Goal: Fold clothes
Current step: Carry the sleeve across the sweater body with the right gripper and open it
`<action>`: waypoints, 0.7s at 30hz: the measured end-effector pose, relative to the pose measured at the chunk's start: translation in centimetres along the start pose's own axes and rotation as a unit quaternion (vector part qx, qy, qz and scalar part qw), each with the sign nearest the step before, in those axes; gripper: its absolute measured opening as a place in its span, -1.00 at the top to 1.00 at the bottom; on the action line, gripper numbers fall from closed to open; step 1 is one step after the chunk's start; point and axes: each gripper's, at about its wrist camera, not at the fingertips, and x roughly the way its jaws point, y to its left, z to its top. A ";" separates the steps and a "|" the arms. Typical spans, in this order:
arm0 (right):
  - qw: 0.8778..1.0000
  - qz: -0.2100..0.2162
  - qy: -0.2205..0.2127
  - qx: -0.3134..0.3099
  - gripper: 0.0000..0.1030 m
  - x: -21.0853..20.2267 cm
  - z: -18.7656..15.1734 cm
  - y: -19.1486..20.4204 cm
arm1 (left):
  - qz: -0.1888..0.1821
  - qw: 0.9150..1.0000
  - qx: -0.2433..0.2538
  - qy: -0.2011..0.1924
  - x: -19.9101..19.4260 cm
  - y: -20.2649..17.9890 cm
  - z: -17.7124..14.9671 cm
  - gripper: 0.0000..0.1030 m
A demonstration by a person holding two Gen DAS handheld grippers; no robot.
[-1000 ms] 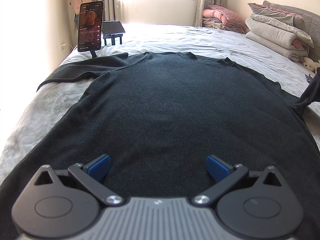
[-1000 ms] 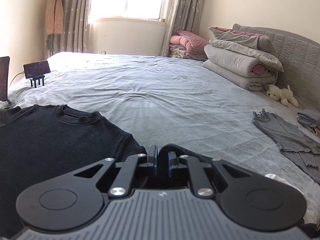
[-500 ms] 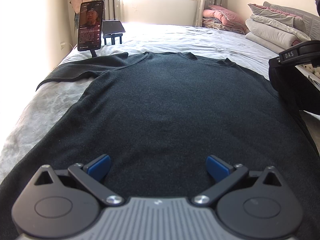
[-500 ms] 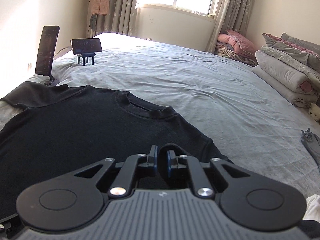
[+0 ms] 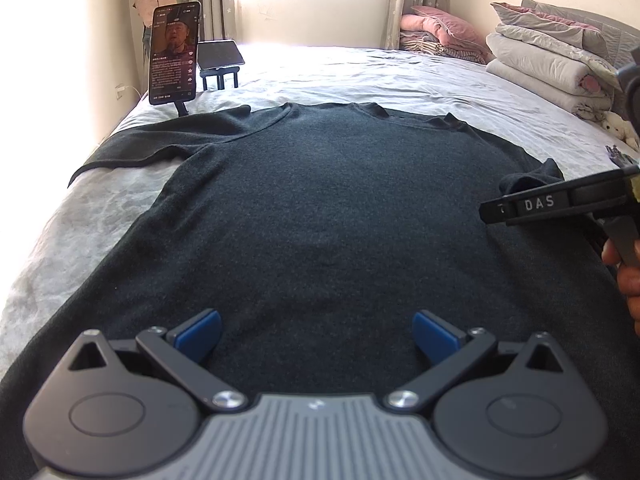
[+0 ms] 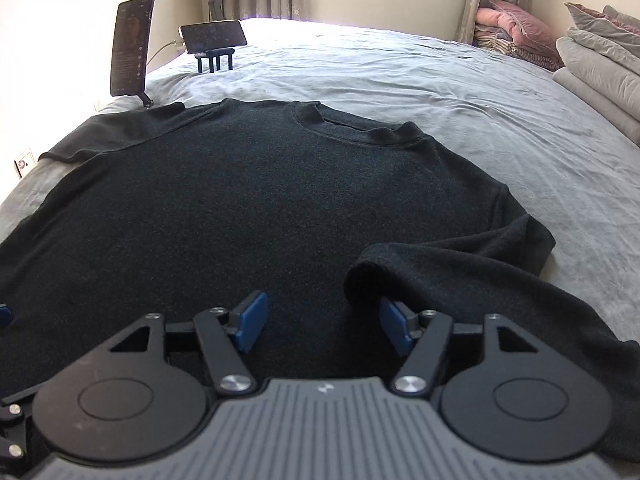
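Slippage is the main risk: the right sleeve (image 6: 452,256) of the dark charcoal knit short-sleeved shirt (image 6: 240,208) has been laid inward over the shirt's body, but it sits as a loose, raised roll rather than a flat fold. As the right hand-held gripper (image 6: 326,320) lets go, its jaws opening with the sleeve cuff lying just at the right-hand blue pad (image 6: 394,320), the cloth could catch on that pad and be dragged back out when the tool pulls away. The soft knit may also spring open by itself, leaving a crooked edge that spoils later folds.

The shirt lies spread front-up on the pale grey bed sheet (image 6: 440,92), neckline towards the window, its left sleeve (image 5: 160,144) still stretched out flat near a black phone on a stand (image 5: 174,54). The left hand-held gripper (image 5: 316,336) hangs low over the hem end of the shirt, its jaws wide apart and empty, the cloth beneath and beyond them. In the left wrist view the right tool (image 5: 560,202) shows from the side above the shirt's right edge, with a person's hand (image 5: 628,276) on its handle.
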 end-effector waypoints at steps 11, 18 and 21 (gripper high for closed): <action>0.998 -0.042 -0.017 -0.042 -0.75 -6.6 -5.5 -6.5 | -0.070 0.995 0.074 -0.020 -1.2 -6.8 2.4 -0.99; 0.999 -0.018 -0.007 0.042 -0.81 -8.2 -8.5 -10.9 | -0.147 0.969 0.195 -0.047 -0.3 -14.8 4.8 -0.99; 0.998 -0.015 -0.007 0.055 -0.92 -9.3 -9.6 -12.1 | -0.165 0.949 0.258 -0.070 0.4 -18.3 5.5 -0.99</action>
